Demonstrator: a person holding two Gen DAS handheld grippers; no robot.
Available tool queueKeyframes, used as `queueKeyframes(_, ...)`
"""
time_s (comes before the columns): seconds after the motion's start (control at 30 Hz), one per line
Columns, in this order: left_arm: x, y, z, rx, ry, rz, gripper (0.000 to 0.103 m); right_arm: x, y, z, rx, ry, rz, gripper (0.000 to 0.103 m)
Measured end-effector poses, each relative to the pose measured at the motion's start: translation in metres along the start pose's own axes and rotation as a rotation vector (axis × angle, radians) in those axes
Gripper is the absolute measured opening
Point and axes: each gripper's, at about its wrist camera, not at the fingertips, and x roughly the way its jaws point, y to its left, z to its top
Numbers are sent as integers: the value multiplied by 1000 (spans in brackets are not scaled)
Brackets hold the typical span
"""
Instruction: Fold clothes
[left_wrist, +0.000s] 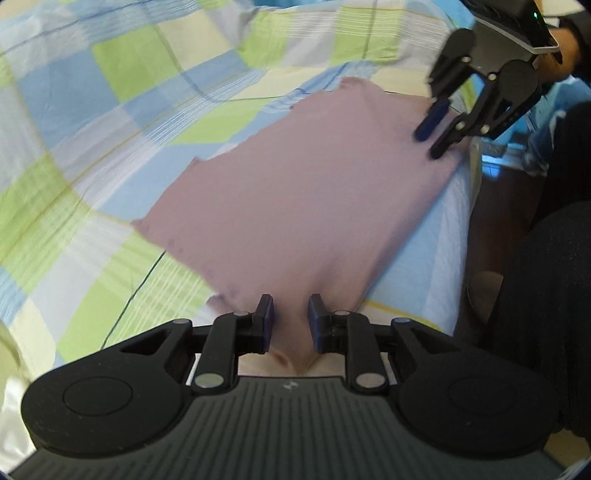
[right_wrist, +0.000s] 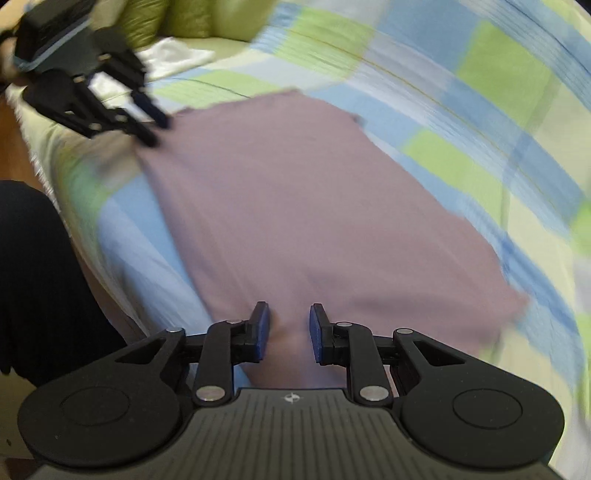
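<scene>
Mauve garment (left_wrist: 295, 199) spread flat on a checked bedspread (left_wrist: 110, 110), a gripper at each of its near corners.

Cloth runs forward from the left gripper (left_wrist: 290, 320), whose blue-padded fingers (left_wrist: 266, 321) stand slightly apart with fabric rising between them; whether they pinch it cannot be told. The right gripper (right_wrist: 289, 329) is set the same way at the opposite end, jaws narrowly parted over the garment's edge (right_wrist: 295, 347), grip likewise unclear. Each gripper shows in the other's view, far ahead at the opposite corner, fingertips touching the cloth. Beneath lies the blue, green and cream bedspread, with a green cushion (right_wrist: 192, 18) beyond the left gripper. Brown floor (left_wrist: 495, 206) and a person's dark-clothed leg (left_wrist: 546, 302) sit beside the bed edge.
</scene>
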Motion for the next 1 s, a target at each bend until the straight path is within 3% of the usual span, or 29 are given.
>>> queueKeyframes(0.13, -5, -6, 3, -12, 22, 38, 19, -17, -27, -19, 71, 43, -76, 23)
queueKeyframes(0.2, -9, -8, 8, -83, 44, 65, 19, -26, -27, -16, 86, 24, -104, 23)
queueKeyframes(0.3, -24, -4, 8, -333, 55, 43, 18, -35, -18, 3, 59, -33, -90, 23)
queueKeyframes(0.47, -33, 9, -11, -801, 47, -133, 19, -21, -25, 46, -4, -139, -29, 31)
queueKeyframes(0.57, -18, 8, -18, -974, 55, -204, 24, 9, -51, 74, -8, -213, 41, 33)
queueKeyframes(0.63, -7, 9, -22, -1085, 58, -204, 24, 32, -69, 93, -7, -248, 94, 33)
queueKeyframes(0.8, -5, 11, -39, -1391, 8, -192, 28, 72, -99, 143, -25, -176, 191, 35)
queueKeyframes(0.93, -1, 14, -52, -1643, -6, -209, 30, 86, -117, 187, -49, -56, 268, 40)
queueKeyframes(1.0, 1, 13, -56, -1722, -26, -203, 30, 96, -118, 212, -82, 11, 308, 40)
